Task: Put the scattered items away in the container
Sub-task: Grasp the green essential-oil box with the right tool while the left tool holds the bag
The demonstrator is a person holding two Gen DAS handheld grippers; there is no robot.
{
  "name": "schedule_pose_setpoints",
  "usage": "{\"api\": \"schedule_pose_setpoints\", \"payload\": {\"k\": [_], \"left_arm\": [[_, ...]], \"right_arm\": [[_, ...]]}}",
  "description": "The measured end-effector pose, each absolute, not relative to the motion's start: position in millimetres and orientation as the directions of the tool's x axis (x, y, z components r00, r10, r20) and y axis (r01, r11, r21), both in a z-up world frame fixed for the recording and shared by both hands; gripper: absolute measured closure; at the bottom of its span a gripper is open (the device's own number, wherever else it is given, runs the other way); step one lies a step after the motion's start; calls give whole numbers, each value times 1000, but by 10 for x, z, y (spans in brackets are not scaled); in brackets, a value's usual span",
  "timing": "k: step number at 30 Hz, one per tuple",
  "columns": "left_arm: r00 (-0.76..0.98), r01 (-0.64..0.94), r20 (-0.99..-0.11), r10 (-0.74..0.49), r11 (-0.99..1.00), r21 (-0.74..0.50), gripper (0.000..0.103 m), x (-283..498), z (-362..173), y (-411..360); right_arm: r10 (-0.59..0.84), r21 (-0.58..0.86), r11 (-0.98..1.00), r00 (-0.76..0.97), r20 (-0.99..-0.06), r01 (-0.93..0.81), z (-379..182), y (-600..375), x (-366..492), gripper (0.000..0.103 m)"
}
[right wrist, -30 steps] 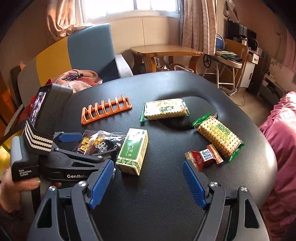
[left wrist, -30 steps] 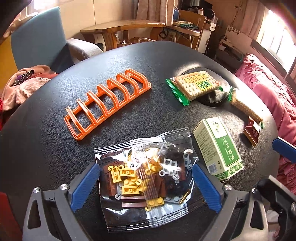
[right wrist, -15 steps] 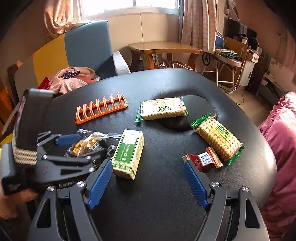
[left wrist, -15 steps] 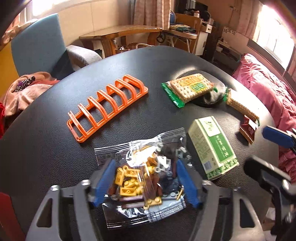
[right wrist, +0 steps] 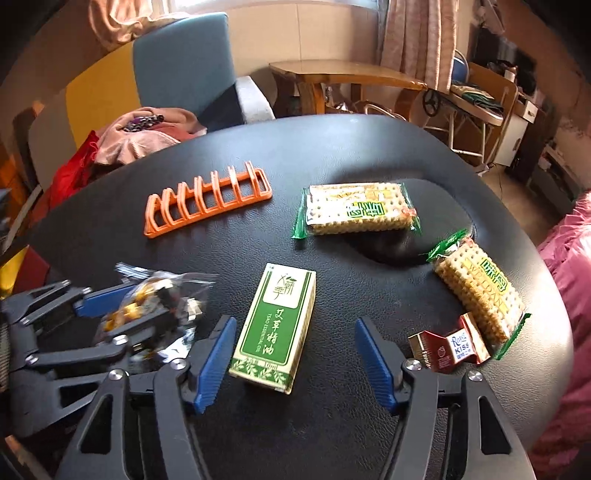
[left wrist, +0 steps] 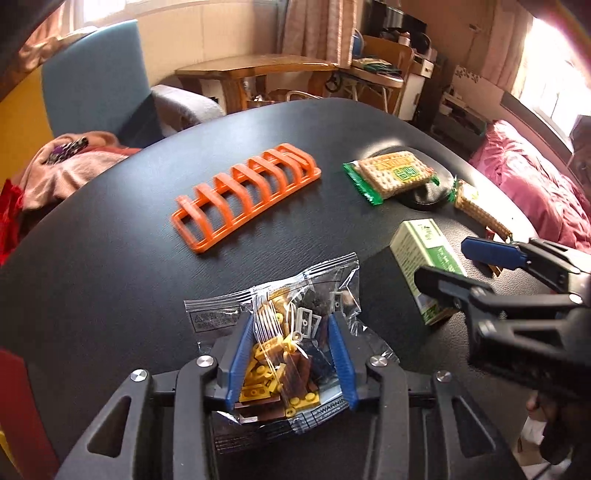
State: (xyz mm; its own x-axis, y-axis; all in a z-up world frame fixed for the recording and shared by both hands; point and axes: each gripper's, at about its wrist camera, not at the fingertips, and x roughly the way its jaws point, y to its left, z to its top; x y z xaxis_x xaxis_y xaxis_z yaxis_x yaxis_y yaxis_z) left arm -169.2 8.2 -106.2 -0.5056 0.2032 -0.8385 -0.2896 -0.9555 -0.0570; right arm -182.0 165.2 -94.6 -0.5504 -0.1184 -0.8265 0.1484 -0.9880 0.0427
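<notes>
A blue armchair (right wrist: 184, 62) with a grey armrest stands in the upper left of the right wrist view, behind the black desk (right wrist: 332, 155). Pink clothing (right wrist: 147, 136) is heaped at the left, just below the chair, with a red cloth (right wrist: 74, 170) beside it. A wooden side table (right wrist: 343, 72) sits at the top centre, before a hanging curtain (right wrist: 417, 33). A wooden chair (right wrist: 480, 96) piled with things stands at the upper right. A pink bedspread (left wrist: 535, 192) fills the right edge of the left wrist view.
</notes>
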Motion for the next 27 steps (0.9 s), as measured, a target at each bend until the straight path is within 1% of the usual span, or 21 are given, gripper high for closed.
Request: {"api": "schedule_pose_setpoints", "payload": {"k": [1,3,5,6,15,22,23,25,27], "left_arm": [[-510,-278,-837,199,-959,-59,62,-1662,-1064,33],[-515,-261,-834,198,-963,-67,63,-1662,-1075,-27],[-521,-242,-831,194,-967,-74,63,-1605,-1088,-97],[-523,-234,-830,194,-969,-80,63,-1589,-1092,-126],[-540,-184,-815,208,-975,-126,67,-1356,-1078,-338],[-552,-153,-812,192,-980,-127,69,-1126,-1042,-460],[-555,-147,-810,189,-981,-128,71,-1090,-1029,-482],[-565,-141,-805,182,-982,-123,78,-1024,-994,-511],[-568,-135,-802,182,-983,-128,79,-983,-965,-536]], "right_arm": [[-117,46,-989,-549,-828,142,-962,1648,-1830,41],[-105,38,-990,-545,-832,133,-995,1625,-1845,48],[-89,24,-992,-535,-840,127,-1033,1597,-1853,67],[-84,20,-992,-531,-843,126,-1050,1587,-1846,72],[-83,10,-990,-535,-841,138,-1059,1569,-1607,72],[-109,26,-986,-531,-840,163,-1043,1483,-1361,72],[-114,28,-985,-531,-840,168,-1038,1461,-1327,72],[-123,30,-983,-532,-838,180,-1018,1410,-1264,72],[-131,30,-981,-536,-834,194,-991,1357,-1204,72]]}}
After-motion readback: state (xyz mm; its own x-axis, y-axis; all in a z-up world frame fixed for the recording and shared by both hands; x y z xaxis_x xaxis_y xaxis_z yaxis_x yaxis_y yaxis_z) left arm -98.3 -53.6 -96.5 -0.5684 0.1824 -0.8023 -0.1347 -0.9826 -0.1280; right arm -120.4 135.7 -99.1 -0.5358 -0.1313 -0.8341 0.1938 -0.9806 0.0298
